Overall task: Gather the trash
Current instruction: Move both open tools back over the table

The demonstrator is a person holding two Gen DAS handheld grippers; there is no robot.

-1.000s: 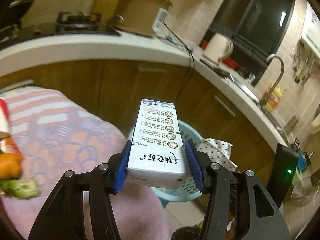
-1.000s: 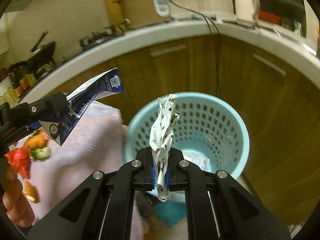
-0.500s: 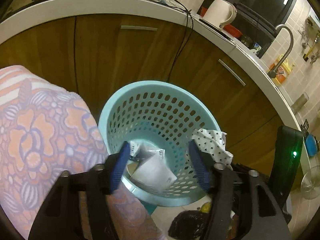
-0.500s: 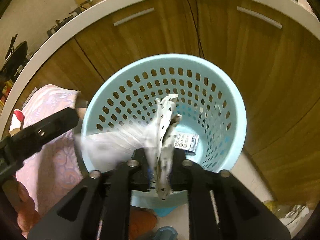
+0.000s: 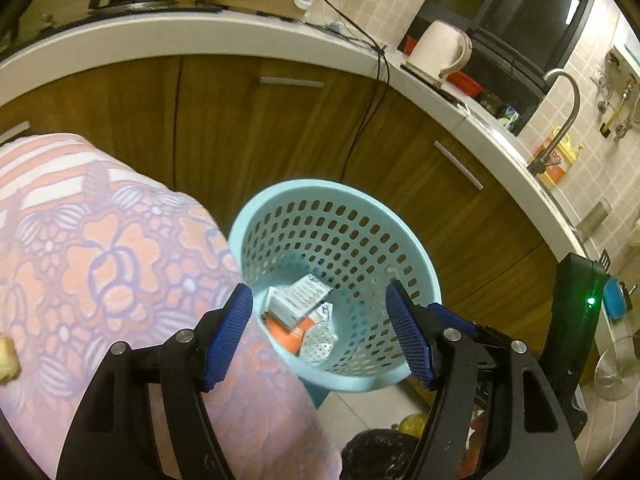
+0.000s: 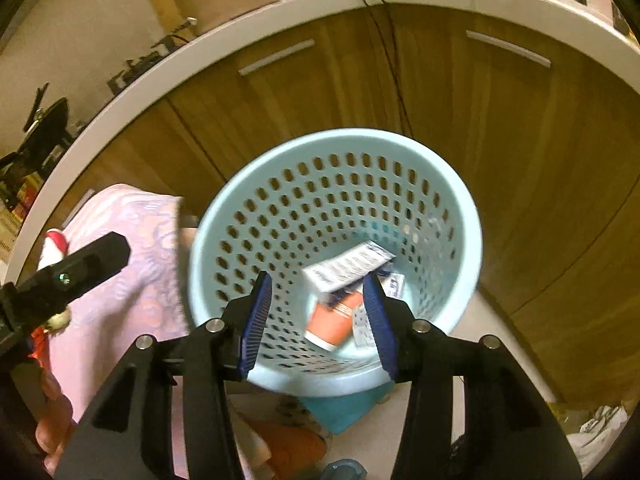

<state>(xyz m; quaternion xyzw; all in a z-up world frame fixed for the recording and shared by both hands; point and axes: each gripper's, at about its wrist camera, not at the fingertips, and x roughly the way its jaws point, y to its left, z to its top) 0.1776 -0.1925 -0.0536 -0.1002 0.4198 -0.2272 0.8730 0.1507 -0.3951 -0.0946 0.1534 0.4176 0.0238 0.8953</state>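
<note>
A light blue perforated basket point(image 5: 320, 232) stands on the floor beside the table. In it lie a white printed carton point(image 5: 298, 300), an orange packet point(image 5: 286, 332) and a black-spotted white paper point(image 5: 320, 342). My left gripper point(image 5: 319, 292) hangs open above the basket's mouth with nothing between its blue pads. In the right wrist view the same basket point(image 6: 320, 184) holds the carton point(image 6: 348, 268), the orange packet point(image 6: 332, 320) and the spotted paper point(image 6: 362, 328). My right gripper point(image 6: 318, 280) is over the rim, its jaws opening and empty.
A pink floral cloth point(image 5: 100, 260) covers the table left of the basket, with a food scrap point(image 5: 8, 360) at its edge. Wooden cabinets point(image 5: 280, 120) under a white counter with a kettle point(image 5: 438, 50) curve behind. A black bag point(image 5: 384, 456) lies on the floor.
The left gripper let go of the white carton, which fell into the basket. The right gripper opened and the spotted paper dropped in too. Both grippers tilted down over the basket.
</note>
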